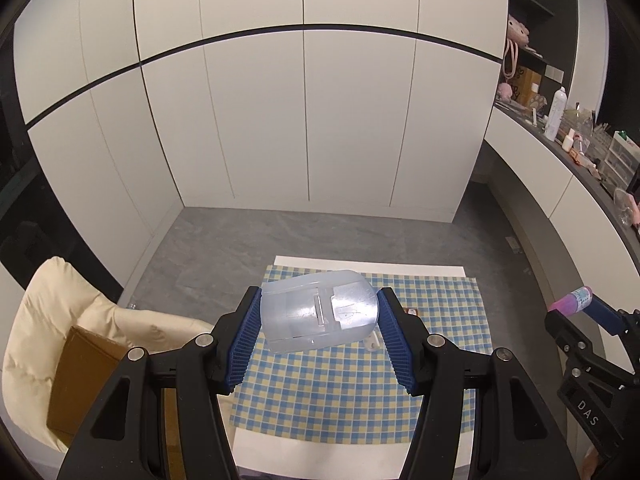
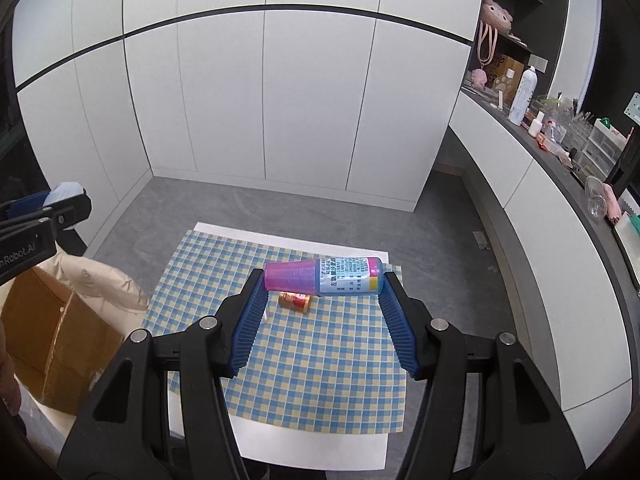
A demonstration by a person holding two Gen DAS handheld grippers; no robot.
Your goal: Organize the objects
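My left gripper (image 1: 318, 314) is shut on a translucent pale-blue plastic container (image 1: 318, 314), held sideways above the checked cloth (image 1: 340, 392). In the right wrist view my right gripper (image 2: 322, 278) is shut on a pink and blue bottle (image 2: 324, 276) with a printed label, gripped end to end and lying level over the cloth (image 2: 312, 360). Under it a small orange packet (image 2: 295, 301) lies on the cloth, with a small white item (image 2: 265, 314) beside it. The bottle (image 1: 572, 300) also shows at the right edge of the left wrist view.
The cloth covers a white table (image 2: 312, 444). To the left stand a brown cardboard box (image 2: 56, 340) and a cream cushion (image 1: 52, 320). White cupboards (image 1: 304, 120) line the back wall. A cluttered dark counter (image 2: 560, 148) runs along the right.
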